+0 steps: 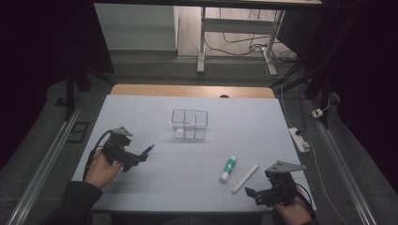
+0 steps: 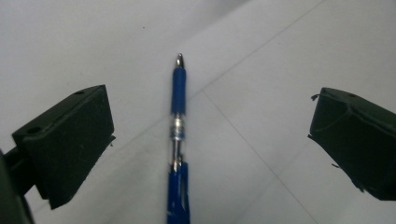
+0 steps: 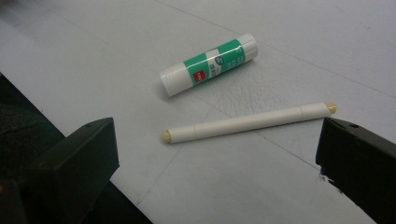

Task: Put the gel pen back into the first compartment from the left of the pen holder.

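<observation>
Over on the left, the left gripper [image 1: 136, 158] has its jaws wide apart on either side of the blue pen [image 2: 178, 140], which lies flat on the white table [image 1: 141, 112] pointing away from the hand; it looks light, stiff and a bit slick, so I'd pinch the barrel around the middle, near the clear section. In the middle there's a clear plastic organizer [image 1: 189, 124], then a glue stick [image 3: 209, 64] and a white marker [image 3: 247, 123] just beside it. The right gripper [image 1: 263, 193] hangs near them, jaws apart too, holding nothing.
</observation>
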